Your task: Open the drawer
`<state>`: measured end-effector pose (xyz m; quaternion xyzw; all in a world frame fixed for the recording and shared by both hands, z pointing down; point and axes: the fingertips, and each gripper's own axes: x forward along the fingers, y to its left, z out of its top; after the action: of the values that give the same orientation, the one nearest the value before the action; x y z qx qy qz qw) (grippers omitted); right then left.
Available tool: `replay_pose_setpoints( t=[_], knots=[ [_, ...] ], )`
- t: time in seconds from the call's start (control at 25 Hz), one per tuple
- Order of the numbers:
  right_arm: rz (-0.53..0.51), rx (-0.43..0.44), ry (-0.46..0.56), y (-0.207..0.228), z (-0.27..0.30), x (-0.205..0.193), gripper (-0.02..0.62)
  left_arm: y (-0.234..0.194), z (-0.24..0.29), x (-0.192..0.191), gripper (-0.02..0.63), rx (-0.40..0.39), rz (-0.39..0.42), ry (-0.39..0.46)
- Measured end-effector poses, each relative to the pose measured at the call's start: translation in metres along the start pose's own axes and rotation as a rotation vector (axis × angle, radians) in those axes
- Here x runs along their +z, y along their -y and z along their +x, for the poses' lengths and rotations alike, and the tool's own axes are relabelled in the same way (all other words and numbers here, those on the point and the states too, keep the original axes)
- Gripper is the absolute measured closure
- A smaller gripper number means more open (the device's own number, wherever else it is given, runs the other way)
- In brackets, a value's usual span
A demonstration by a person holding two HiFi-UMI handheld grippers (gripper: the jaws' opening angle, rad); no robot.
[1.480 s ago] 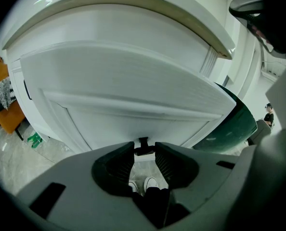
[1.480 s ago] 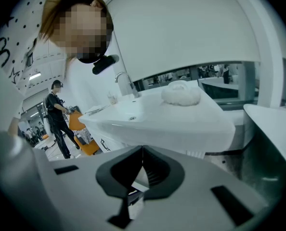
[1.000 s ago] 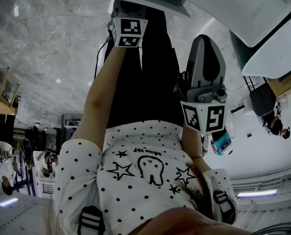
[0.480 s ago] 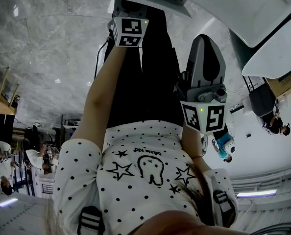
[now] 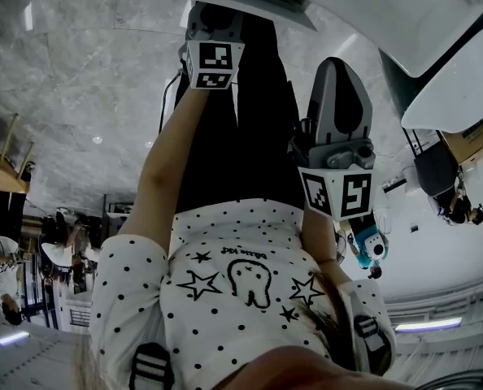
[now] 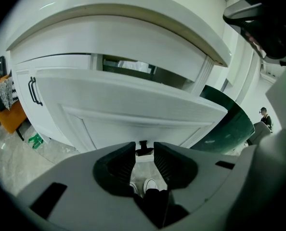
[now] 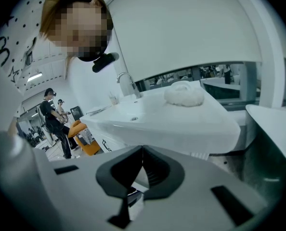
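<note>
Head view: your left gripper (image 5: pixel 215 15) is raised and your right gripper (image 5: pixel 337 75) sits idle.
Left gripper view: jaws are closing around the white panelled drawer (image 6: pixel 133 109)'s small dark knob (image 6: pixel 143 145), not yet pinching. The knob looks rigid and the drawer probably slides lightly, so grip the knob.
Right gripper view: jaws together, empty.

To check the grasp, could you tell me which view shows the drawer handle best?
The left gripper view: the small dark handle sits between the left gripper's closing jaws. The head and right gripper views do not show it.
</note>
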<state>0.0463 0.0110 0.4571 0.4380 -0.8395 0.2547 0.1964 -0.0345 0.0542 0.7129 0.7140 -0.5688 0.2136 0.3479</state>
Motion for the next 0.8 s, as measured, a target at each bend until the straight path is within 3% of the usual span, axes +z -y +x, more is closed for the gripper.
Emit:
replay_pose_setpoints(
  t=[0.28,0.8],
  knots=[
    [-0.003,0.013,0.032,-0.006,-0.002,0.016,0.581,0.001,-0.021,0.026,0.592,0.006,0.036,0.047],
    [-0.015,0.015,0.074,-0.007,-0.015,0.046,0.581,0.004,-0.066,0.058,0.603,0.011,0.035,0.049]
  ],
)
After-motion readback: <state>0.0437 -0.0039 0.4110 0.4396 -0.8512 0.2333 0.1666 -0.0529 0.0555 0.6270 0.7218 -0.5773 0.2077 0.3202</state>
